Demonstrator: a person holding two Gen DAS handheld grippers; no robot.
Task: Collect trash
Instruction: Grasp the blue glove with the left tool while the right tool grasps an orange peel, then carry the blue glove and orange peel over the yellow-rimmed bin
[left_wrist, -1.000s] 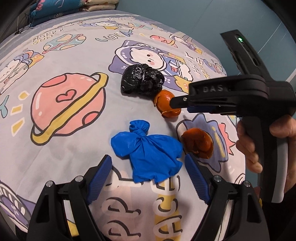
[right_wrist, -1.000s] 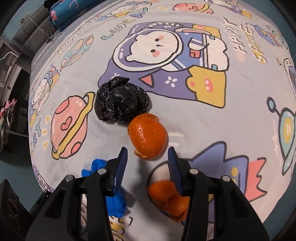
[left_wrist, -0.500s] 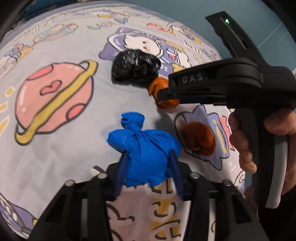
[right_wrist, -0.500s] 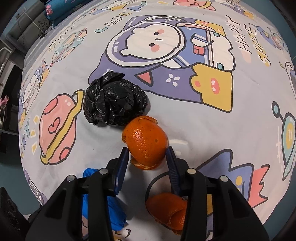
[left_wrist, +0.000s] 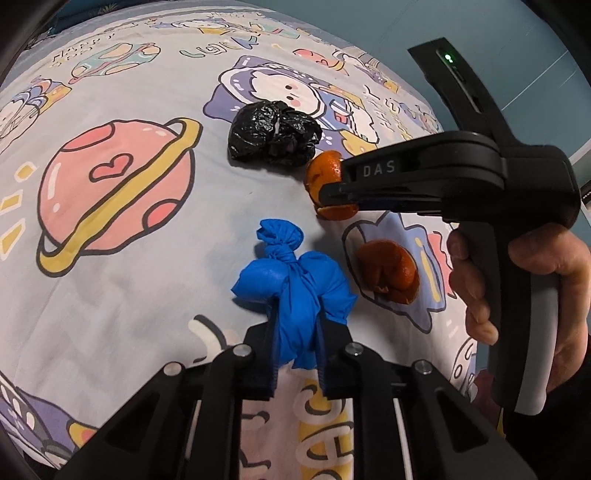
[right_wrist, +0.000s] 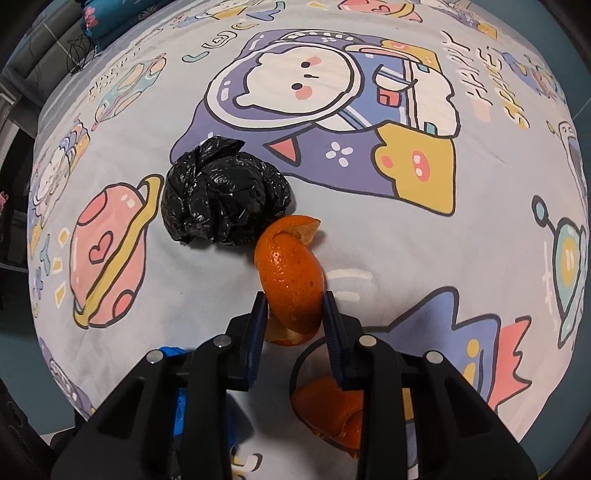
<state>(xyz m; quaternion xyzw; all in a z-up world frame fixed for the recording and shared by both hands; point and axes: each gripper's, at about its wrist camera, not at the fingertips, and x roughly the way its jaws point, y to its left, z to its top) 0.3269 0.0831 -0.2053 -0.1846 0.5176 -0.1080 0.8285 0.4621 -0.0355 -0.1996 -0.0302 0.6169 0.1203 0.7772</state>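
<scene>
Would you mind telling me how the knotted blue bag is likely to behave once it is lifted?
The blue bag will probably sag, since its thin creased film bunches between the closing left claw. It looks light, barely denting the bedsheet. The knot should keep it shut.

Dim, even indoor light, soft shadows, sharp focus, heavy fisheye edge distortion.

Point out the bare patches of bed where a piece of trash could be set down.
The bedsheet is bare left of the blue knotted bag, over the pink planet print, and beyond the black crumpled bag, across the astronaut print. It is crowded where the black bag, held orange peel, second peel and blue bag cluster.
</scene>
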